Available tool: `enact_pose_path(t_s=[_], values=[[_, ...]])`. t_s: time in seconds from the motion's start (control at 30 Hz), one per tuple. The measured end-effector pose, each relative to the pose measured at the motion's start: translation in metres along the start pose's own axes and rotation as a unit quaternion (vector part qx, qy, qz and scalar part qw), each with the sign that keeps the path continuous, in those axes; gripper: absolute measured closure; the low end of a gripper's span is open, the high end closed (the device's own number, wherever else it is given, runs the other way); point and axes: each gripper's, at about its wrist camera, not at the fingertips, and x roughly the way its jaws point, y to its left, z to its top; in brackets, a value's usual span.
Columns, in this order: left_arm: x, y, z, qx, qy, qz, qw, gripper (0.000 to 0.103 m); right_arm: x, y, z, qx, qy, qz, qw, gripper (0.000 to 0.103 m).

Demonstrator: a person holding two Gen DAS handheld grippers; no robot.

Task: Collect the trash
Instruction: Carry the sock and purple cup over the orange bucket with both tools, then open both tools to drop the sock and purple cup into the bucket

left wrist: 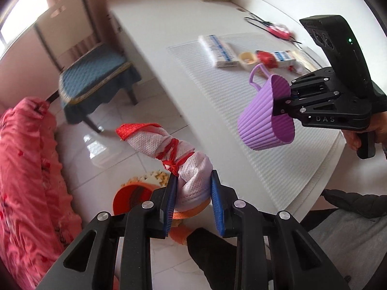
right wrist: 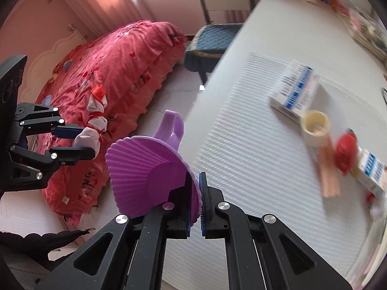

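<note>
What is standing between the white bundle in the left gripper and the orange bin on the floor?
Nothing visible: the white bundle, clamped in the left gripper, hangs directly above the orange bin, with only open air between.

The orange bin (left wrist: 125, 198) is half hidden behind the left claw (left wrist: 193, 205); print on the boxes (right wrist: 296, 89) is blurred.

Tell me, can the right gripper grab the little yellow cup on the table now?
Probably not yet. The right gripper is shut on the purple basket, so it has no free grip. Nothing blocks the way to the yellow cup on the table.
</note>
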Motion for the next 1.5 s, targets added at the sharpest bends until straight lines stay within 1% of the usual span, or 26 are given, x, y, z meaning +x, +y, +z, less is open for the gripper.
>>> enact_pose_path(t_s=[0.23,0.27,0.33,0.37,0.43,0.57,0.63,0.73,0.77,0.83,0.87,0.93,1.03,1.1,1.13,1.17,1.27,1.37,1.4,1.5], values=[[0.0,0.059,-0.046,-0.078,0.014,0.018,0.9967,0.074,0.049,0.063,0.044,-0.064,0.03,0.033,0.997,0.097],[0.001,0.067,-0.052,-0.088,0.017,0.018,0.9958,0.074,0.064,0.078,0.054,-0.077,0.038,0.04,0.996,0.097],[0.004,0.083,-0.062,-0.103,0.023,0.022,0.9942,0.074,0.075,0.092,0.06,-0.085,0.045,0.046,0.994,0.097],[0.005,0.09,-0.066,-0.109,0.024,0.021,0.9935,0.074,0.092,0.105,0.068,-0.095,0.054,0.052,0.993,0.097],[0.01,0.105,-0.075,-0.123,0.029,0.019,0.9918,0.074,0.104,0.12,0.072,-0.102,0.06,0.054,0.991,0.097],[0.03,0.136,-0.093,-0.147,0.045,0.015,0.988,0.074,0.155,0.153,0.083,-0.113,0.087,0.058,0.988,0.097],[0.042,0.152,-0.101,-0.157,0.053,0.011,0.986,0.074,0.171,0.164,0.086,-0.115,0.096,0.056,0.987,0.097],[0.059,0.172,-0.112,-0.169,0.063,0.0,0.9836,0.074,0.213,0.177,0.091,-0.106,0.12,0.055,0.986,0.097],[0.069,0.18,-0.116,-0.174,0.067,-0.005,0.9825,0.074,0.22,0.177,0.089,-0.105,0.124,0.055,0.985,0.097],[0.082,0.19,-0.125,-0.18,0.074,-0.009,0.9808,0.074,0.249,0.18,0.09,-0.096,0.141,0.049,0.984,0.097],[0.091,0.195,-0.129,-0.184,0.078,-0.014,0.9797,0.074,0.269,0.181,0.089,-0.091,0.154,0.039,0.983,0.097],[0.106,0.204,-0.135,-0.188,0.084,-0.025,0.9784,0.074,0.294,0.183,0.088,-0.088,0.168,0.031,0.981,0.097],[0.134,0.217,-0.145,-0.193,0.091,-0.044,0.9759,0.074,0.336,0.181,0.085,-0.087,0.199,0.013,0.976,0.097],[0.151,0.225,-0.15,-0.201,0.095,-0.058,0.9733,0.074,0.366,0.177,0.081,-0.075,0.22,0.0,0.973,0.097],[0.159,0.228,-0.152,-0.205,0.096,-0.065,0.9718,0.074,0.372,0.175,0.08,-0.071,0.225,-0.001,0.972,0.097],[0.17,0.231,-0.155,-0.209,0.099,-0.073,0.97,0.074,0.389,0.172,0.077,-0.058,0.233,-0.004,0.971,0.097],[0.194,0.236,-0.158,-0.216,0.108,-0.09,0.9663,0.074,0.419,0.163,0.069,-0.031,0.243,-0.008,0.969,0.097],[0.214,0.238,-0.163,-0.215,0.117,-0.102,0.9642,0.074,0.442,0.151,0.057,-0.009,0.256,-0.01,0.967,0.097],[0.22,0.238,-0.164,-0.213,0.119,-0.107,0.9639,0.074,0.455,0.147,0.049,0.003,0.266,-0.013,0.964,0.097],[0.237,0.238,-0.171,-0.211,0.128,-0.117,0.962,0.072,0.469,0.138,0.04,0.007,0.281,-0.023,0.959,0.097]])
